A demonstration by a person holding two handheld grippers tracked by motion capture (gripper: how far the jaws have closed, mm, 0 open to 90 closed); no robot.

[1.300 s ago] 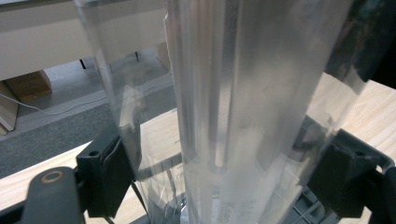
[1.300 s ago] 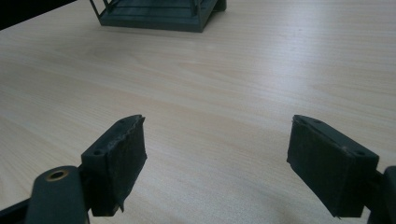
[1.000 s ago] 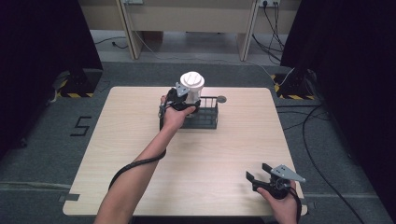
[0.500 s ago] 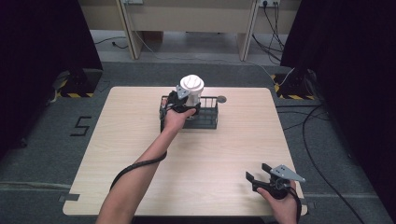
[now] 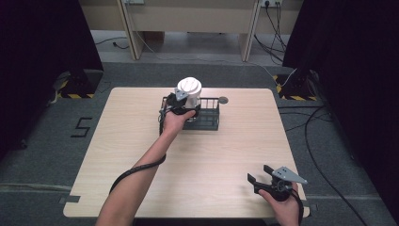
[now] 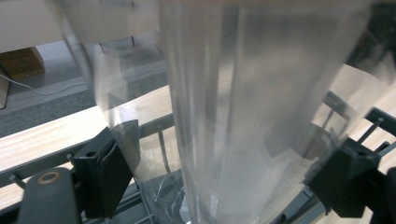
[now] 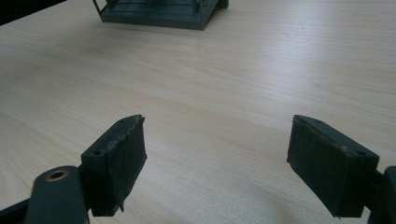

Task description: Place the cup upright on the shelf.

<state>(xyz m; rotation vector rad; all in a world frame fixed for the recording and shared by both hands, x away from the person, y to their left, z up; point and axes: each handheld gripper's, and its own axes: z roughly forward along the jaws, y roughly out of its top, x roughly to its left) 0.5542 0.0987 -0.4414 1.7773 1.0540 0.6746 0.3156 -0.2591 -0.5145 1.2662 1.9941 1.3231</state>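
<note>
Risk lies chiefly in the clear plastic wall of the cup point(image 6: 243, 116), which is thin and may buckle or slide if it is squeezed harder between the two black pads point(image 6: 109, 172). A tilt would be caused by any sideways pull, and the cup's foot could catch on the wires of the rack point(image 5: 207, 117). The cup, capped by a white lid point(image 5: 189, 86), is seen upright at the left end of the rack, its lower part inside the wire frame; whether its base rests on the rack floor cannot be told. The left gripper point(image 5: 178, 104) is closed part-way on the cup's sides, and the left arm is stretched forward to the near left corner of the rack. The right gripper point(image 5: 268, 181) is held wide open with nothing between its pads, well apart from the rack, low over the near right part of the table point(image 5: 141, 141).
</note>
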